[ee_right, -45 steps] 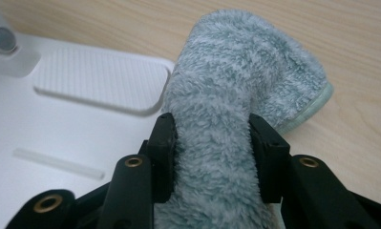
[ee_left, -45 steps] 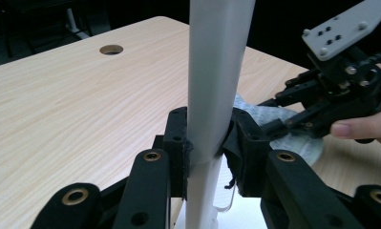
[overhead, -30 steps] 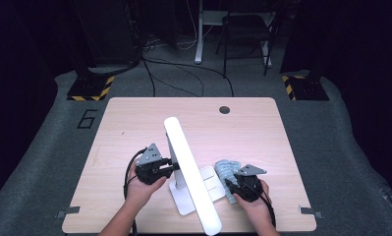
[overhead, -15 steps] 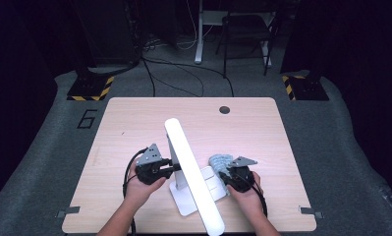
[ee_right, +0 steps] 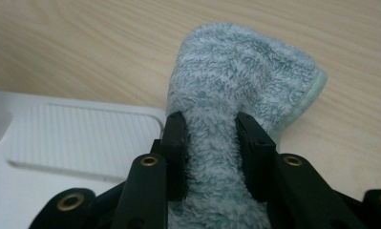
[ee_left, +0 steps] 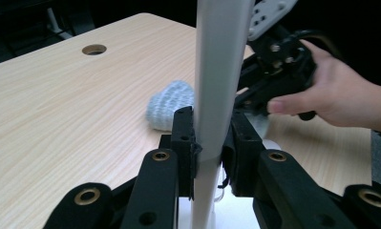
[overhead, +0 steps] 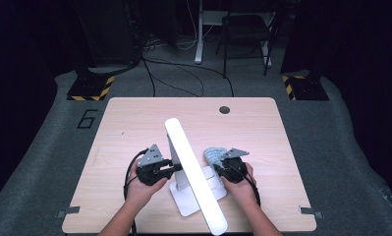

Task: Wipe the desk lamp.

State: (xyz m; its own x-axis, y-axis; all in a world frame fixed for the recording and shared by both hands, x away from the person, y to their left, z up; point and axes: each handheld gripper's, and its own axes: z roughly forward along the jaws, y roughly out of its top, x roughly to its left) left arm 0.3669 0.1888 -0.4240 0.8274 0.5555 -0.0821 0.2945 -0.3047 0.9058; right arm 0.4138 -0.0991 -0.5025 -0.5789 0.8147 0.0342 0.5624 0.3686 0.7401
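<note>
A person sits at a light wooden table (overhead: pixel 134 128) and holds a black two-jaw gripper in each hand. At the middle of the near half of the table stands a white desk lamp (overhead: pixel 193 172): a flat white base (overhead: pixel 191 204) on the tabletop, a slim upright white post (ee_left: pixel 216 95), and a long white light bar (overhead: pixel 196 174) that runs diagonally from the middle of the table toward the near edge. The left gripper (overhead: pixel 156 167) sits just to the left of the lamp, and its jaws are clamped on the post, one black pad pressed against each side, as the left gripper view shows close up. The right gripper (overhead: pixel 223 164) sits just to the right of the lamp, beside the base. Its jaws are closed on a fluffy pale blue-grey cloth (ee_right: pixel 236 95), which bunches between them and spreads out ahead onto the wood; in the right gripper view the cloth's near part lies at the corner of the ribbed white base (ee_right: pixel 78 138). In the left gripper view the cloth (ee_left: pixel 171 102) shows beyond the post, resting on the table, with the right hand (ee_left: pixel 341 95) behind it. A round cable hole (overhead: pixel 224 109) sits near the far edge of the table.
</note>
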